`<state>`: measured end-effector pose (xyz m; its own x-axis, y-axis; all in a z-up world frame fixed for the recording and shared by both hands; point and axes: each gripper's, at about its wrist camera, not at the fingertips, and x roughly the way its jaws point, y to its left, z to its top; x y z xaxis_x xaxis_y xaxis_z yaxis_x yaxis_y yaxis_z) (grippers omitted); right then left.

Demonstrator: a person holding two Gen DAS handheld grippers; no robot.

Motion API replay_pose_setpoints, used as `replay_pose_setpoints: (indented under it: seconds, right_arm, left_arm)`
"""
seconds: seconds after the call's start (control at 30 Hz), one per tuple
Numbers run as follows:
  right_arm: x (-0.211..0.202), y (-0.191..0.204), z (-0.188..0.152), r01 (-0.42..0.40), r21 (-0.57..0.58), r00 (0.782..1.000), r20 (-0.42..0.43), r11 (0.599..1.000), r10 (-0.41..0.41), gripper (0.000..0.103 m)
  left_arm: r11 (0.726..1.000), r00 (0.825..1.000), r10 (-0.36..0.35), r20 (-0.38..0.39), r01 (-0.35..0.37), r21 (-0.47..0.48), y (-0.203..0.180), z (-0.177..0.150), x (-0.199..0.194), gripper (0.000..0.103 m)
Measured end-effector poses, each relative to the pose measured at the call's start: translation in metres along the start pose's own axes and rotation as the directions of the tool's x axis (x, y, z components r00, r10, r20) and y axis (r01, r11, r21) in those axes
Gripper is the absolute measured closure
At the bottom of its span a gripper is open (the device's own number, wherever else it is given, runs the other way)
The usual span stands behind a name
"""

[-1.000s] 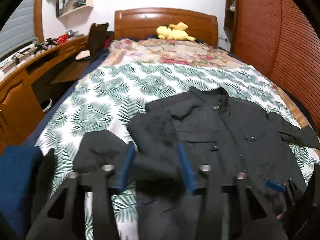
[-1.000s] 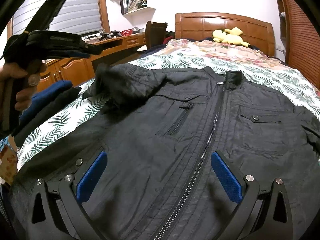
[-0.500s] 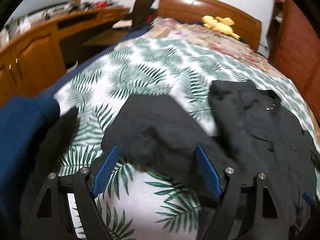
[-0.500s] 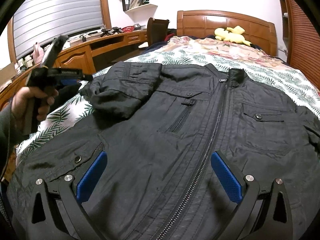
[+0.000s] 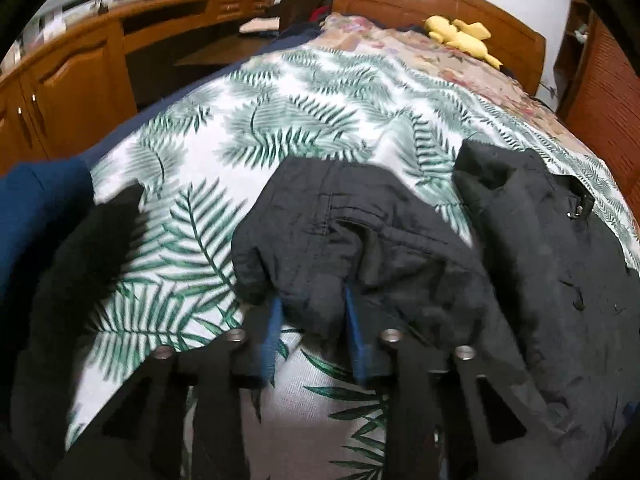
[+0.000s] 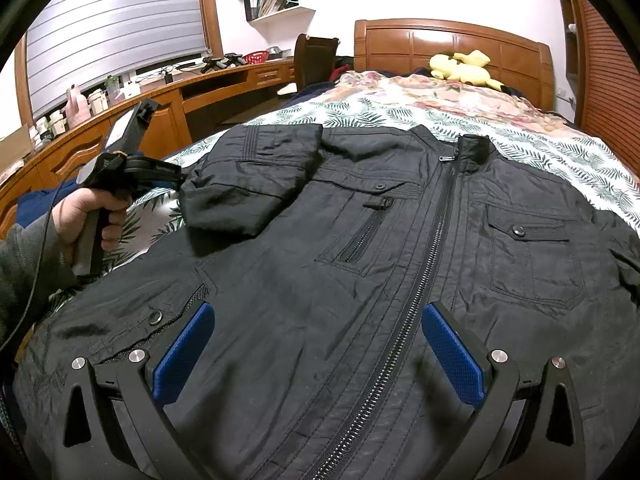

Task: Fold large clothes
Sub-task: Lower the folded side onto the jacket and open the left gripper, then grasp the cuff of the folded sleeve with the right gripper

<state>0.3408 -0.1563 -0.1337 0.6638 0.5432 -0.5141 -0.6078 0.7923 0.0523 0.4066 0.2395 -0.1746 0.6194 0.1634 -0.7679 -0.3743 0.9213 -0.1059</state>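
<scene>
A black zip jacket (image 6: 400, 240) lies face up on the bed, collar toward the headboard. Its left sleeve (image 6: 248, 184) is bunched at the jacket's left shoulder. In the left wrist view my left gripper (image 5: 312, 304) is shut on the cuff end of that sleeve (image 5: 344, 240). The left gripper also shows in the right wrist view (image 6: 176, 178), held in a hand at the sleeve's end. My right gripper (image 6: 316, 356) is open and hovers low over the jacket's lower front, either side of the zip.
The bed has a leaf-print cover (image 5: 280, 128) and a wooden headboard (image 6: 448, 44) with a yellow plush toy (image 6: 464, 66). A wooden desk and cabinets (image 6: 160, 116) run along the left. Blue folded cloth (image 5: 36, 204) lies at the bed's left edge.
My left gripper has closed on the sleeve cuff; half a second ago it was open around it. The right gripper has stayed open over the jacket front.
</scene>
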Motion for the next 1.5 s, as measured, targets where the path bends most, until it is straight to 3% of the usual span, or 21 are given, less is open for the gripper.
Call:
replay_pose_setpoints:
  seconds: [0.2, 0.4, 0.6, 0.8, 0.93, 1.17, 1.3, 1.37, 1.5]
  right_arm:
    - [-0.005, 0.0, -0.001, 0.005, 0.011, 1.0, 0.006, 1.0, -0.005, 0.0]
    - [-0.035, -0.003, -0.01, 0.039, -0.003, 0.999, 0.035, 0.999, -0.039, 0.0]
    - [-0.065, -0.021, -0.02, 0.08, 0.028, 0.995, 0.054, 0.996, -0.081, 0.0]
    - [-0.089, -0.031, -0.024, 0.12, 0.054, 0.99, 0.073, 0.991, -0.124, 0.0]
    - [-0.104, -0.032, -0.027, 0.157, 0.069, 0.984, 0.078, 0.985, -0.162, 0.0]
    - [-0.122, -0.035, -0.035, 0.224, 0.096, 0.971, 0.064, 0.97, -0.23, 0.0]
    - [-0.13, -0.027, -0.041, 0.26, 0.092, 0.963, 0.046, 0.961, -0.265, 0.0]
    - [-0.132, -0.022, -0.043, 0.27, 0.091, 0.961, 0.041, 0.958, -0.275, 0.0]
    - [-0.134, -0.016, -0.042, 0.275, 0.094, 0.96, 0.027, 0.957, -0.278, 0.0]
  left_arm:
    - [0.996, 0.991, 0.02, 0.133, -0.031, 0.082, -0.024, 0.015, -0.055, 0.084]
    - [0.985, 0.975, -0.052, 0.216, 0.015, 0.17, -0.069, 0.022, -0.115, 0.085]
    - [0.961, 0.947, -0.157, 0.281, 0.081, 0.264, -0.122, 0.012, -0.172, 0.085]
    - [0.915, 0.91, -0.298, 0.287, 0.187, 0.357, -0.176, -0.015, -0.22, 0.085]
    - [0.887, 0.897, -0.355, 0.265, 0.232, 0.4, -0.2, -0.037, -0.236, 0.085]
    - [0.855, 0.898, -0.391, 0.203, 0.273, 0.442, -0.222, -0.086, -0.235, 0.084]
    - [0.847, 0.901, -0.397, 0.174, 0.287, 0.447, -0.22, -0.106, -0.228, 0.072]
    - [0.842, 0.893, -0.413, 0.182, 0.298, 0.449, -0.217, -0.117, -0.228, 0.053]
    - [0.839, 0.885, -0.41, 0.22, 0.271, 0.472, -0.211, -0.132, -0.241, 0.03]
